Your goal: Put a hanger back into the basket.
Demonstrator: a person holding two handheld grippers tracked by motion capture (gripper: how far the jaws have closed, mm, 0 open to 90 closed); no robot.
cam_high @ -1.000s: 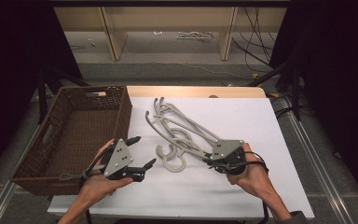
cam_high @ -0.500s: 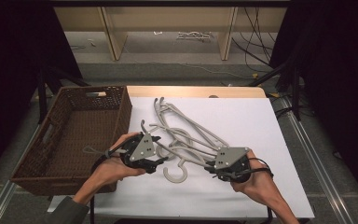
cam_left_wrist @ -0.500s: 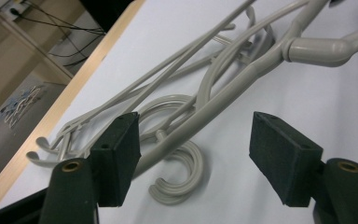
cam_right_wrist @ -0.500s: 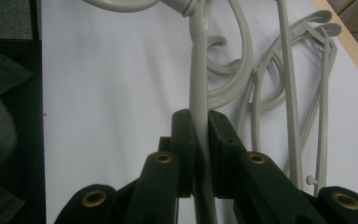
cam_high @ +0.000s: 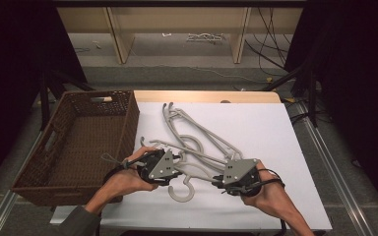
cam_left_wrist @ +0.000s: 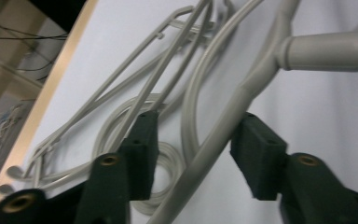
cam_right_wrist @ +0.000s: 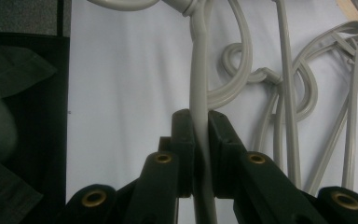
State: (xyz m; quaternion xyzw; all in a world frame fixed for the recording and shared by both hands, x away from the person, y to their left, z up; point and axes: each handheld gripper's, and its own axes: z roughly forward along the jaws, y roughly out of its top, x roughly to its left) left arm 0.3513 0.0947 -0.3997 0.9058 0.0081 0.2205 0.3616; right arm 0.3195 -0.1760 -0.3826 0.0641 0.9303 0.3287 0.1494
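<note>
A grey plastic hanger [cam_high: 183, 191] lies near the front of the white table top [cam_high: 266, 132], its hook toward me. My right gripper [cam_high: 217, 181] is shut on one arm of it; in the right gripper view the jaws [cam_right_wrist: 199, 140] press the thin bar [cam_right_wrist: 198, 79] from both sides. My left gripper [cam_high: 179, 166] is at the hanger's other arm. In the left gripper view the gripper [cam_left_wrist: 200, 154] is open, with the hanger's bar [cam_left_wrist: 242, 95] running between the jaws and clear gaps on each side. Several more grey hangers [cam_high: 192, 129] lie tangled behind.
A brown wicker basket [cam_high: 129, 125] stands at the table's left side, close to my left hand. Behind the table, a wooden shelf frame [cam_high: 118, 39] and cables lie on the floor. A dark sleeve [cam_right_wrist: 14, 154] shows at the left in the right gripper view.
My left gripper has moved right from beside the basket to the hanger's arm. The right gripper has drawn the hanger slightly toward the front edge, still shut on it.
</note>
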